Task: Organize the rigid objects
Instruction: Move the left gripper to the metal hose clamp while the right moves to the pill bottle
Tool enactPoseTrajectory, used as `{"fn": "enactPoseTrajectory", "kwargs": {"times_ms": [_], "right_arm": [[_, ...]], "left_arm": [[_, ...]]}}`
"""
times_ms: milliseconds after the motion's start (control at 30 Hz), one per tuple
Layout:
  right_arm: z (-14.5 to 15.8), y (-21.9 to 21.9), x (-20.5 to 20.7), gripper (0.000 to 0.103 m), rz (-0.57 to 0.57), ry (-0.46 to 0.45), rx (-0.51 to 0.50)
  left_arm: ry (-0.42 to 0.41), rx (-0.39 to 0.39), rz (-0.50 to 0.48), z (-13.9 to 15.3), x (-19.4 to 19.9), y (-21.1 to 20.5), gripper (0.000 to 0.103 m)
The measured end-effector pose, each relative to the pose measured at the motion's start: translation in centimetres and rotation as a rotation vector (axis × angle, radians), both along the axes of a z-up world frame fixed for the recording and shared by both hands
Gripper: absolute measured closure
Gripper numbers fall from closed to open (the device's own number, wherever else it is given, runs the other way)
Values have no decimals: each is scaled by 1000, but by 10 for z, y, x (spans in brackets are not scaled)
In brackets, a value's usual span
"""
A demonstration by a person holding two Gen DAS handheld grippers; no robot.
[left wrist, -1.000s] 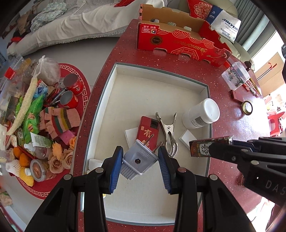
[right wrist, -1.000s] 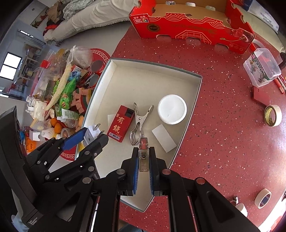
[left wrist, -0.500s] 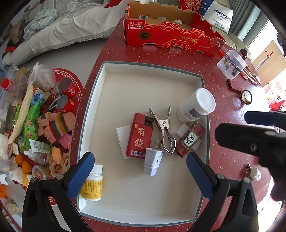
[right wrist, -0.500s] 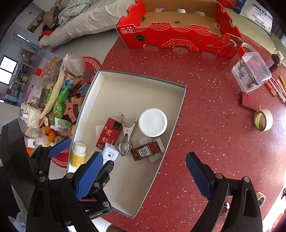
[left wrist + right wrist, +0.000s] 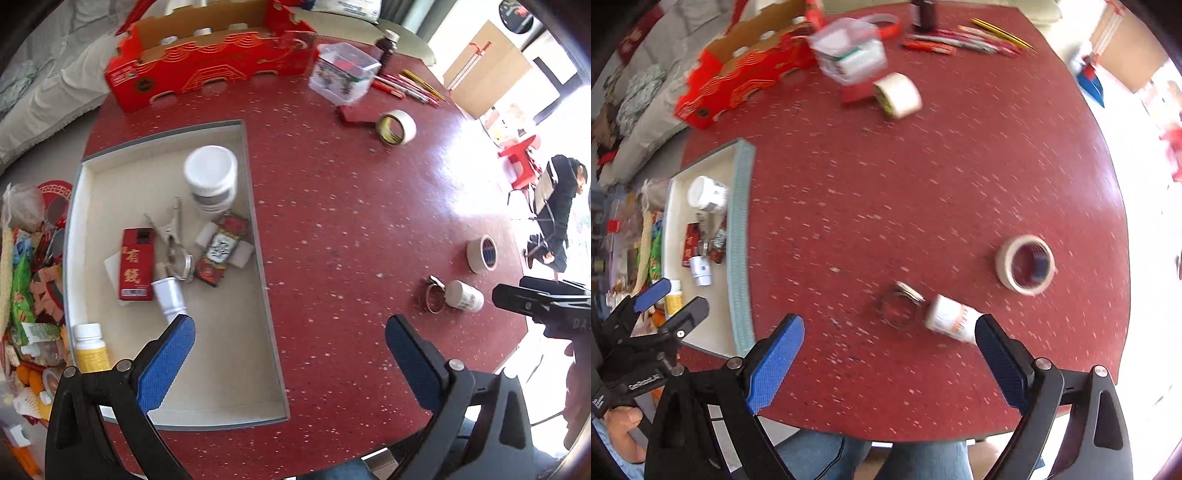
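Note:
The cream tray (image 5: 255, 206) with a grey rim holds a white jar (image 5: 210, 177), a metal clip (image 5: 173, 236), a red box (image 5: 136, 264), a white plug adapter (image 5: 170, 295), a dark red packet (image 5: 221, 251) and a yellow bottle (image 5: 90, 349). My left gripper (image 5: 291, 350) is open and holds nothing; it hangs across the tray's right rim. My right gripper (image 5: 890, 354) is open and holds nothing, above bare table. Just beyond its fingers lie a small white bottle (image 5: 951, 317) on its side and a metal ring (image 5: 901, 302).
A tape roll (image 5: 1025, 264) sits right of the small bottle. A second tape roll (image 5: 397, 127), a clear plastic box (image 5: 343, 72), pens (image 5: 406, 85) and a red carton (image 5: 207, 62) lie at the far side. A person sits in the distance.
Both grippers opened, leaving the plug adapter and the dark red packet in the tray. Both then swung right, the right one out over the small bottle and ring.

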State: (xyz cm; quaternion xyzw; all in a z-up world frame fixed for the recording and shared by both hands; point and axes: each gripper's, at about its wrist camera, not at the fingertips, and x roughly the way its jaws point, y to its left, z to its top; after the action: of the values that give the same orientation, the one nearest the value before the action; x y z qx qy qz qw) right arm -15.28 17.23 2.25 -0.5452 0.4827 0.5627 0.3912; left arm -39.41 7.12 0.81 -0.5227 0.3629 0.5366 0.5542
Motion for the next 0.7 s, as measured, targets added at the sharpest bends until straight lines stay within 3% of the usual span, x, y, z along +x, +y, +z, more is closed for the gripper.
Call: {"fn": "enactPoseTrajectory", "kwargs": {"times_ms": [133, 200, 400, 700], "right_arm": [[-20, -8, 66, 8, -222, -11, -98], [-23, -13, 86, 8, -280, 0, -122], [-20, -24, 115, 8, -303, 15, -126], [-32, -40, 155, 8, -368, 24, -175]], "left_arm": [[13, -41, -128, -12, 54, 16, 0], [26, -53, -176, -20, 77, 25, 0], [104, -97, -344, -49, 135, 51, 0], [180, -160, -432, -78, 171, 67, 0]]}}
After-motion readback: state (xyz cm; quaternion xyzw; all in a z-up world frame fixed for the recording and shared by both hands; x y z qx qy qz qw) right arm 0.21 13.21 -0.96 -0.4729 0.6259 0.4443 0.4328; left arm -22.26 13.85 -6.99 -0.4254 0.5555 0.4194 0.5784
